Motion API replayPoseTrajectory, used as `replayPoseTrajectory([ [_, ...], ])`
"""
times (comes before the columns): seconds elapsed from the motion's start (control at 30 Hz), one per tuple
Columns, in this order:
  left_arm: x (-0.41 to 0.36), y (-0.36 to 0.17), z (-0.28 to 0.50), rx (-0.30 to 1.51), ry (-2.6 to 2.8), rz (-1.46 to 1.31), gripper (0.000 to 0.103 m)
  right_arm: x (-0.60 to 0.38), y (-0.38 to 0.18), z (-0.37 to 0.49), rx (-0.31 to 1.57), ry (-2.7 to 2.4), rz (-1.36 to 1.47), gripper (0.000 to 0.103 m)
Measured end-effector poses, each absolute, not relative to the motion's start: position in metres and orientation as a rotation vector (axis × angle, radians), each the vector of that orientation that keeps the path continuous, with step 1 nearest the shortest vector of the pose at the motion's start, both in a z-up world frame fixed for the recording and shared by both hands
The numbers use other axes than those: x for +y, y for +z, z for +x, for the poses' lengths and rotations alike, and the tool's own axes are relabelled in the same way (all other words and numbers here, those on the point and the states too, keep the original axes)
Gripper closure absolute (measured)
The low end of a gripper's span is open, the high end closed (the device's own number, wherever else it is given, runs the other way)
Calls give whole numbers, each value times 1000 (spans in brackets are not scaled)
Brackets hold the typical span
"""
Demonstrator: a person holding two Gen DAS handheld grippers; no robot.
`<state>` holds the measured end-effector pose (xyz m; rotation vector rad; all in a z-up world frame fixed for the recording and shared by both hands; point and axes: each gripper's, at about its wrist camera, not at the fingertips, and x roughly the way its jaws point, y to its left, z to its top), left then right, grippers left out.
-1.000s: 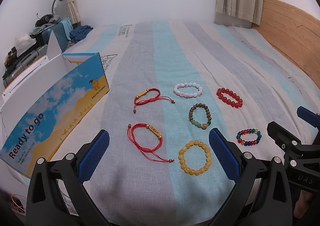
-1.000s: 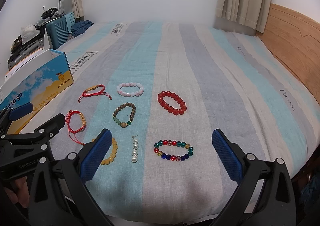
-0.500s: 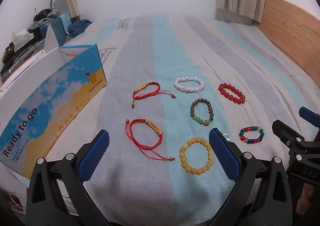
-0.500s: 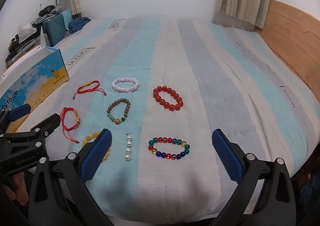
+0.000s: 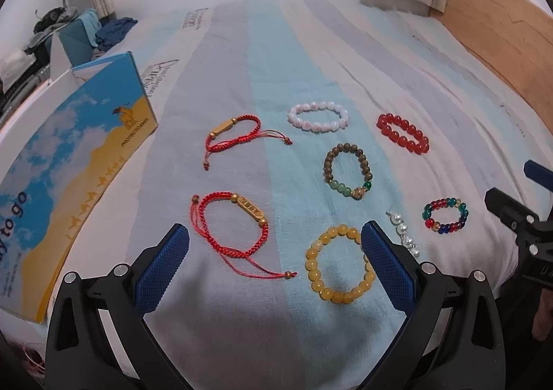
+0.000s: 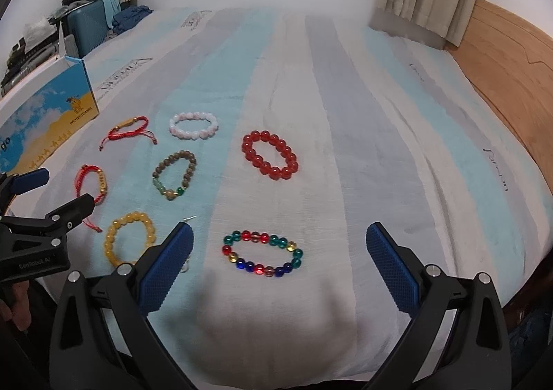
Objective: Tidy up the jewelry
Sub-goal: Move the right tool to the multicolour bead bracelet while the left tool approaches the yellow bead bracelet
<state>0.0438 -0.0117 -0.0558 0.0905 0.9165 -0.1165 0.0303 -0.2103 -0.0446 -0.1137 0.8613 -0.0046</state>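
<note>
Both grippers hang over the bed, jaws spread wide and empty. Left gripper point(image 5: 274, 251) should drop straight onto the yellow bracelet point(image 5: 339, 263) (right pad overlaps its edge). Multicolour bracelet point(image 6: 262, 253) lies between the right gripper point(image 6: 280, 262) jaws; the box point(image 5: 74, 155) sits farther left.

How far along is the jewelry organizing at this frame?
Nothing looks done: the yellow bead bracelet, multicolor bracelet, red bead bracelet, pearl piece and the others all lie loose on the bedsheet. Left gripper and right gripper hover open, holding nothing. All sorting, perhaps into the box, remains.
</note>
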Motion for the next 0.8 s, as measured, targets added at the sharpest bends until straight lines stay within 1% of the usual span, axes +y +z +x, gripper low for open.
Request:
replayPoseTrajectory([
  [0.33,-10,-68,63,975,-168,93,6,-234,-61,58,940,-5,-125,7],
  [0.53,-22,-66,61,988,-243,93,6,-245,-72,72,990,3,-96,17],
  [0.57,-25,-67,61,994,-256,97,7,-246,-74,74,997,5,-94,18],
  [0.63,-30,-69,63,1014,-288,96,14,-246,-78,79,1018,19,-83,19],
  [0.7,-36,-74,66,1043,-316,98,16,-246,-82,83,1039,31,-73,24],
  [0.8,-42,-81,70,1080,-345,105,21,-245,-87,89,1071,46,-58,26],
])
